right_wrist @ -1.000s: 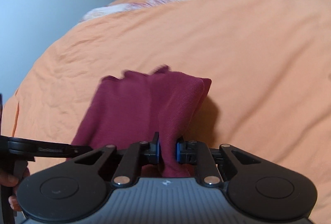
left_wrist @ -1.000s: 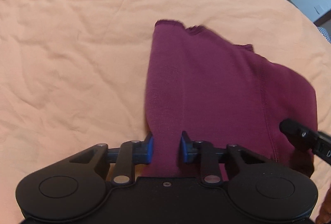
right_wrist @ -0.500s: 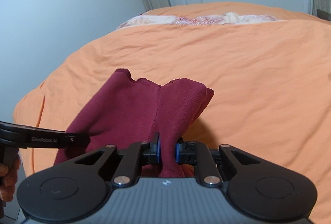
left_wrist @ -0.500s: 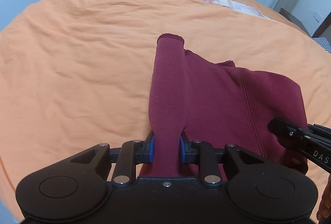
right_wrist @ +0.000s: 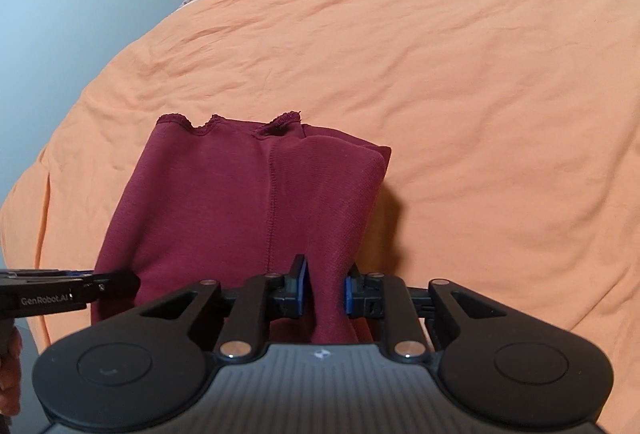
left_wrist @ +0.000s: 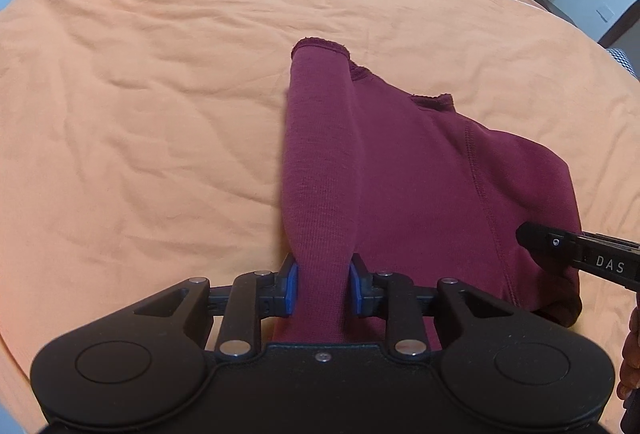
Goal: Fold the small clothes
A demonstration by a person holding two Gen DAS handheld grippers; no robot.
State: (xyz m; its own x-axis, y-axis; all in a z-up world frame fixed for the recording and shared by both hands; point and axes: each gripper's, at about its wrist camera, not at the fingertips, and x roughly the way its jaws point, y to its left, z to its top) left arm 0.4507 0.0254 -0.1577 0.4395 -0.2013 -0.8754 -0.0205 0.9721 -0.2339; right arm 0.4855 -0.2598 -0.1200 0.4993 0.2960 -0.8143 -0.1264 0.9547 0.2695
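You have the bed (left_wrist: pixel 140 93) spread wide under you, its orange cover creased but bare around the work, and on it the maroon garment (left_wrist: pixel 420 173), which both tongs hold by its near edge while its far hems rest on the cover. You are in the middle of a fold, I judge: the cloth is gathered at two points and hangs between them, not yet laid over itself. Your left gripper (left_wrist: pixel 322 288) is clamped on a rolled band of the garment at its left side; your right gripper (right_wrist: pixel 325 292) is clamped on a bunched fold at its right side, beside the stitched seam. The next move calls for carrying both grips forward together, level and at one pace, so the near edge lands square on the far hems, and only then letting go; if one side leads, the fold will likely skew. Against half a second ago, both cameras now look more steeply down at the cover, with less of the wall and window showing, and the garment seems to lie flatter on it. The grips themselves are unchanged.
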